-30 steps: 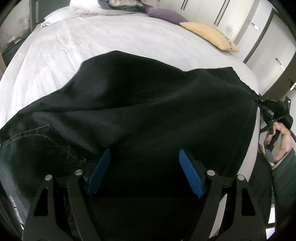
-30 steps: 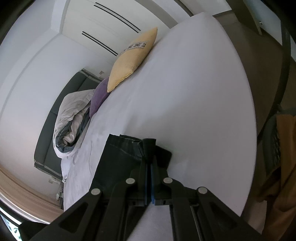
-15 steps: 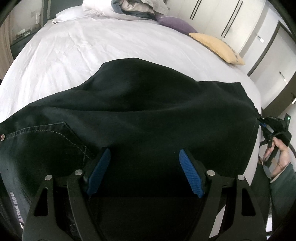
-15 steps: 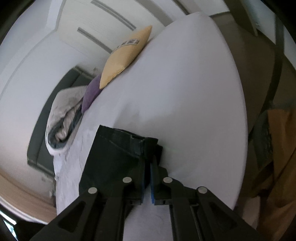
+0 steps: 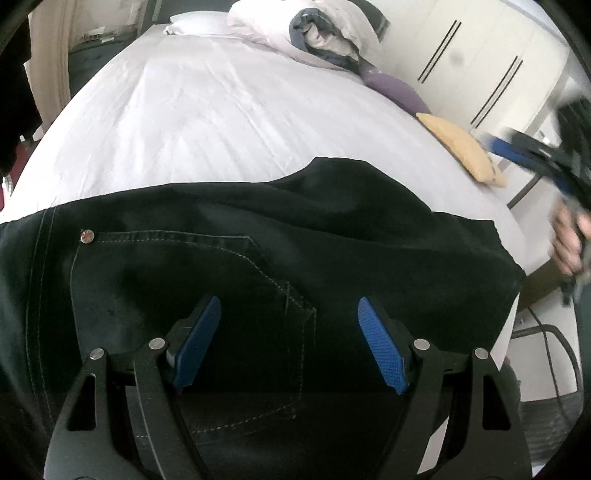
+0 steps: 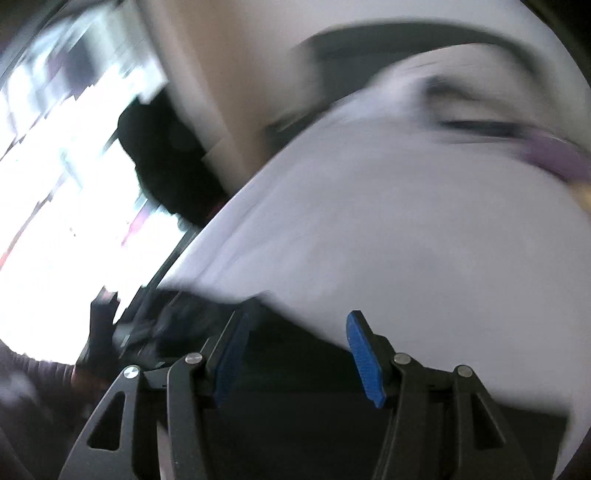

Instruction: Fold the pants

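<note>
Black pants point(image 5: 280, 266) lie folded across the near part of the white bed point(image 5: 221, 122), a stitched back pocket and rivet facing up. My left gripper point(image 5: 288, 343) hovers over the pocket, open, with nothing between its blue pads. In the left wrist view my right gripper point(image 5: 524, 155) is a blurred shape lifted off the pants at the right, held by a hand point(image 5: 570, 236). In the blurred right wrist view my right gripper point(image 6: 295, 350) has its jaws opening, nothing pinched, with the pants point(image 6: 295, 369) below.
A rumpled grey and white duvet point(image 5: 317, 33) lies at the bed's head with a white pillow point(image 5: 199, 26). A purple cushion point(image 5: 395, 88) and a yellow cushion point(image 5: 461, 147) sit by the right edge. White wardrobe doors point(image 5: 480, 62) stand behind. A bright window point(image 6: 55, 184) is at left.
My right gripper let go of the pants' corner, opened and swung away fast. My left gripper shifted over the pants, so the back pocket now lies under it.
</note>
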Demonstrator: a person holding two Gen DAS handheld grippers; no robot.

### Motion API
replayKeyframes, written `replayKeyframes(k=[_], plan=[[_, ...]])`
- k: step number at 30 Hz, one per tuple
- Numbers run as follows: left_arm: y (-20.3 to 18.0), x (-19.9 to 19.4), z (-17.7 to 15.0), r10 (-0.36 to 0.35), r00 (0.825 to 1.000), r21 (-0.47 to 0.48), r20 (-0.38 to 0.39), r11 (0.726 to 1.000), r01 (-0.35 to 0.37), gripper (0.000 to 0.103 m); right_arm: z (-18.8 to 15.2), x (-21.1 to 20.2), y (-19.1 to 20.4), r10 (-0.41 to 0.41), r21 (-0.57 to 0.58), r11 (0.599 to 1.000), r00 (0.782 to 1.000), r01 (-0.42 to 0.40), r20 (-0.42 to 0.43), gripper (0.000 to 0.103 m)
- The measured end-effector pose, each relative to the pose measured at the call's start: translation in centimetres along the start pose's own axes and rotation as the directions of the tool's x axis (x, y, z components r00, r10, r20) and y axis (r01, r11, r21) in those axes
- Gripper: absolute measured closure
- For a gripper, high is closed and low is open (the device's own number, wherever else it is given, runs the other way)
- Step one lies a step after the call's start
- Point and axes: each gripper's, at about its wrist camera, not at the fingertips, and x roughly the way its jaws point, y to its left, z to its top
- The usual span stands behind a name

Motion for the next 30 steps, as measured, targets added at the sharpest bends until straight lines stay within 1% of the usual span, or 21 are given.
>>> replayKeyframes(k=[1, 2, 3, 4, 5, 9, 11, 12, 13, 14, 15, 16, 17, 19, 20, 22, 24, 26, 28, 29, 30], plan=[[0.0, 0.0, -0.2, 0.002, 1.000, 0.009, 0.004, 1.000, -0.002, 0.027, 1.6, 3.3, 1.1, 0.020, -0.081, 0.996, 0.997, -0.026, -0.076, 0.048], [-0.1, 0.0, -0.4, 0.006, 1.000, 0.025, 0.006, 1.000, -0.007, 0.027, 2.3, 5.1, 1.6, 0.041, -0.111, 0.992, 0.991, -0.055, -0.124, 0.048], [-0.2, 0.0, -0.5, 0.009, 1.000, 0.035, 0.007, 0.999, -0.010, 0.027, 2.9, 7.7, 1.7, 0.095, -0.125, 0.985, 0.974, -0.123, -0.205, 0.048], [-0.2, 0.1, -0.6, 0.010, 1.000, 0.045, 0.010, 0.999, -0.011, 0.027, 3.4, 9.6, 1.8, 0.122, -0.130, 0.978, 0.958, -0.160, -0.261, 0.049], [-0.1, 0.2, -0.7, 0.009, 1.000, 0.048, 0.010, 0.999, -0.010, 0.027, 3.7, 11.7, 1.8, 0.113, -0.155, 0.973, 0.943, -0.168, -0.313, 0.049], [0.4, 0.2, -0.9, -0.016, 1.000, 0.041, 0.012, 0.999, 0.015, 0.027, 4.3, 15.1, 0.6, 0.121, -0.168, 0.965, 0.909, -0.202, -0.399, 0.049], [0.6, 0.5, -1.0, -0.020, 1.000, 0.039, 0.011, 0.999, 0.020, 0.027, 3.7, 16.4, 0.7, 0.136, -0.161, 0.960, 0.885, -0.229, -0.446, 0.051], [0.6, 0.5, -1.0, -0.020, 1.000, 0.040, 0.010, 0.999, 0.020, 0.027, 3.5, 17.1, 0.7, 0.137, -0.155, 0.959, 0.871, -0.235, -0.472, 0.060], [0.7, 0.5, -1.0, -0.019, 1.000, 0.044, 0.011, 0.999, 0.018, 0.026, 3.2, 17.8, 1.0, 0.134, -0.156, 0.958, 0.856, -0.242, -0.500, 0.075], [0.5, 0.8, -1.0, -0.017, 1.000, 0.049, 0.010, 0.999, 0.017, 0.025, 2.7, 18.3, 1.4, 0.115, -0.180, 0.953, 0.841, -0.243, -0.528, 0.082], [0.4, 0.8, -1.0, -0.015, 1.000, 0.055, 0.010, 0.998, 0.015, 0.025, 2.2, 18.6, 1.6, 0.104, -0.196, 0.950, 0.838, -0.243, -0.536, 0.091], [0.3, 0.9, -1.1, -0.014, 1.000, 0.057, 0.010, 0.998, 0.014, 0.025, 2.0, 18.6, 1.7, 0.099, -0.202, 0.949, 0.841, -0.241, -0.532, 0.094], [0.4, 1.0, -1.2, -0.014, 1.000, 0.059, 0.010, 0.998, 0.013, 0.024, 1.9, 18.5, 1.6, 0.098, -0.201, 0.952, 0.850, -0.233, -0.518, 0.095], [0.3, 1.1, -1.2, -0.008, 1.000, 0.062, 0.008, 0.998, 0.008, 0.024, 2.0, 18.4, 0.9, 0.083, -0.180, 0.966, 0.880, -0.187, -0.467, 0.098], [0.3, 1.2, -1.3, -0.004, 1.000, 0.065, 0.008, 0.998, 0.003, 0.024, 2.2, 18.3, 0.2, 0.066, -0.159, 0.976, 0.902, -0.146, -0.427, 0.098], [0.1, 1.4, -1.3, 0.006, 1.000, 0.072, 0.007, 0.997, -0.007, 0.024, 2.3, 18.6, -0.9, 0.030, -0.116, 0.990, 0.928, -0.078, -0.372, 0.099], [-0.1, 1.5, -1.3, 0.015, 1.000, 0.077, 0.004, 0.997, -0.015, 0.024, 2.1, 19.2, -1.9, 0.036, -0.046, 0.997, 0.939, -0.055, -0.342, 0.099], [-0.3, 1.8, -1.5, 0.026, 1.000, 0.088, -0.004, 0.996, -0.025, 0.024, 1.6, 19.7, -2.9, 0.045, 0.035, 0.999, 0.952, -0.036, -0.302, 0.097], [-0.4, 2.0, -1.7, 0.037, 0.999, 0.102, -0.006, 0.994, -0.036, 0.024, 1.2, 19.5, -3.9, 0.058, 0.105, 0.994, 0.967, -0.032, -0.247, 0.085], [-0.5, 2.1, -1.8, 0.044, 0.999, 0.108, -0.005, 0.993, -0.044, 0.024, 1.1, 18.6, -4.5, 0.000, 0.134, 0.991, 0.980, 0.028, -0.201, 0.085], [-0.6, 2.1, -1.9, 0.051, 0.999, 0.115, -0.004, 0.992, -0.050, 0.024, 1.2, 17.5, -5.2, -0.109, 0.162, 0.977, 0.981, 0.136, -0.163, 0.079]])
